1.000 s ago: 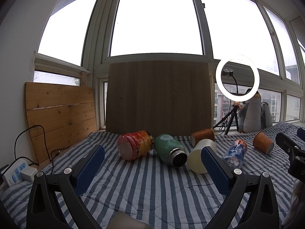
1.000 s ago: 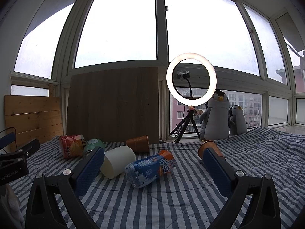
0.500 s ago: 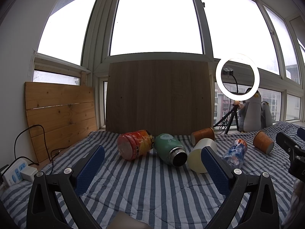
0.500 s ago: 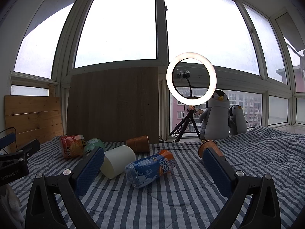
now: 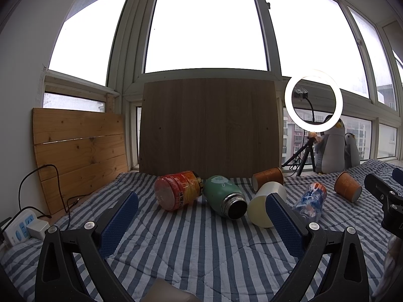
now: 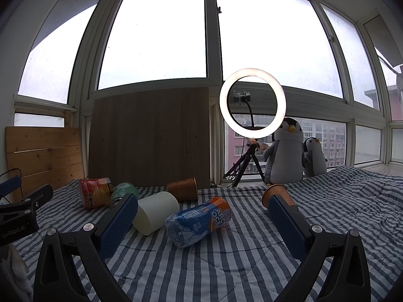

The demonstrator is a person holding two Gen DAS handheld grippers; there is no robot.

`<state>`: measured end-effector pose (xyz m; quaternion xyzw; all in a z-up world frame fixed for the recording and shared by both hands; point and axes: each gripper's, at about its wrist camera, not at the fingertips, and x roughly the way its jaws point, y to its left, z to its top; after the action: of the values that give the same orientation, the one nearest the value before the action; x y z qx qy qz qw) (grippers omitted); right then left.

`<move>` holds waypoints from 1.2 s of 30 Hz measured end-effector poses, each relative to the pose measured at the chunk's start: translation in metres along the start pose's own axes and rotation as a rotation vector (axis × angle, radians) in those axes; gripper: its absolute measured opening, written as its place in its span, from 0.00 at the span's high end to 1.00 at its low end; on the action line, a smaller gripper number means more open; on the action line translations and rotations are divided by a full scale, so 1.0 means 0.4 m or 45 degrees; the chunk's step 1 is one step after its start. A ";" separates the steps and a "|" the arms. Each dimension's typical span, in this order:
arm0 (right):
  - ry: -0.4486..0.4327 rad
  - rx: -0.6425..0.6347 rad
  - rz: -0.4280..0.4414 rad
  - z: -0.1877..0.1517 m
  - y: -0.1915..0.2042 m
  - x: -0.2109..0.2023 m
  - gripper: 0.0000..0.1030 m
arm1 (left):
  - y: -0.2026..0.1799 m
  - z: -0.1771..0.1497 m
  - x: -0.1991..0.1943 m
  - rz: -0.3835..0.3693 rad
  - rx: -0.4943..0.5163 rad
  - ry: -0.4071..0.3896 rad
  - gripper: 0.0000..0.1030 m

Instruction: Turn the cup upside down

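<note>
- Left gripper [image 5: 201, 224]: jaws spread wide, nothing between the blue pads; it hovers over the striped bedcover [image 5: 201, 246] in the lower half of the left wrist view.
- Right gripper [image 6: 202, 222]: likewise wide open and empty, low in the right wrist view.
- Task object: which cup is meant cannot be told. The cream cup [image 5: 262, 207] lies on its side just right of centre in the left wrist view, its long axis running from near-left to far-right, with one round end toward the camera; whether that end is mouth or base is unclear.
- Key relation: the cream cup sits ahead of both grippers, beside the left gripper's right-hand pad and, in the right wrist view, beside the right gripper's left-hand pad [image 6: 156, 212]. Judged about equally reachable.
- Other cups: a brown paper cup [image 5: 268, 177] lies behind the cream one; a second brown cup [image 5: 348, 191] lies tilted at right of frame.
- Other containers, all on their sides: green flask [image 5: 224, 198], mouth open toward the camera, interior dark; orange jar [image 5: 177, 190]; blue bottle [image 6: 199, 221]. Contents not discernible.
</note>
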<state>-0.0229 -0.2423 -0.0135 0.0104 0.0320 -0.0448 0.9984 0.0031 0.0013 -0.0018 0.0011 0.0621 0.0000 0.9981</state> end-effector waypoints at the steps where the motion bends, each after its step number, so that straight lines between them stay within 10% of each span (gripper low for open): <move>1: 0.004 0.002 0.000 0.000 0.000 0.002 0.01 | 0.000 -0.001 0.000 0.000 0.000 0.000 0.01; 26: 0.368 0.248 0.000 -0.008 -0.179 0.147 0.01 | -0.021 -0.014 0.051 -0.047 0.022 0.118 0.01; 36: 0.559 0.273 -0.095 0.038 -0.403 0.246 0.01 | -0.025 -0.019 0.072 -0.084 0.019 0.181 0.01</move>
<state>0.0615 -0.4118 -0.0076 0.1244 0.2438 -0.0814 0.9584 0.0307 -0.0086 -0.0130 0.0066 0.1329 -0.0334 0.9905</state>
